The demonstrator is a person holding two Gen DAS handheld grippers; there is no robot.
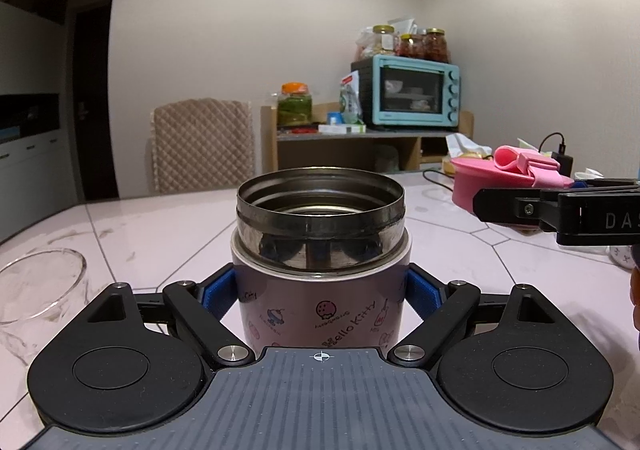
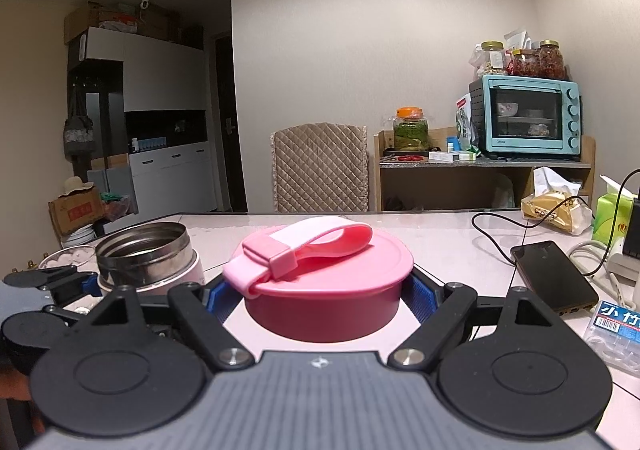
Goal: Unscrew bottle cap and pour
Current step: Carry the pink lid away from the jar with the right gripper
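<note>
Between my left claw (image 1: 320,296) pads sits the open flask (image 1: 320,250) on the surface (image 1: 140,234), barely gripped; right claw (image 2: 320,298) clamps the pink cap (image 2: 324,282).

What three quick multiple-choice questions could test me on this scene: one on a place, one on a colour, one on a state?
1. Where is the clear glass bowl, seen from the left wrist camera?
A. Left of the flask
B. Inside the oven
C. On the chair

2. What colour is the lid?
A. Green
B. Pink
C. Black

3. What state is the flask in?
A. Capped
B. Lying on its side
C. Open and upright

Answers:
1 A, the bowl sits on the table at the picture's left edge.
2 B, the lid and its strap are pink, held in the right gripper.
3 C, its steel mouth stands bare.
</note>
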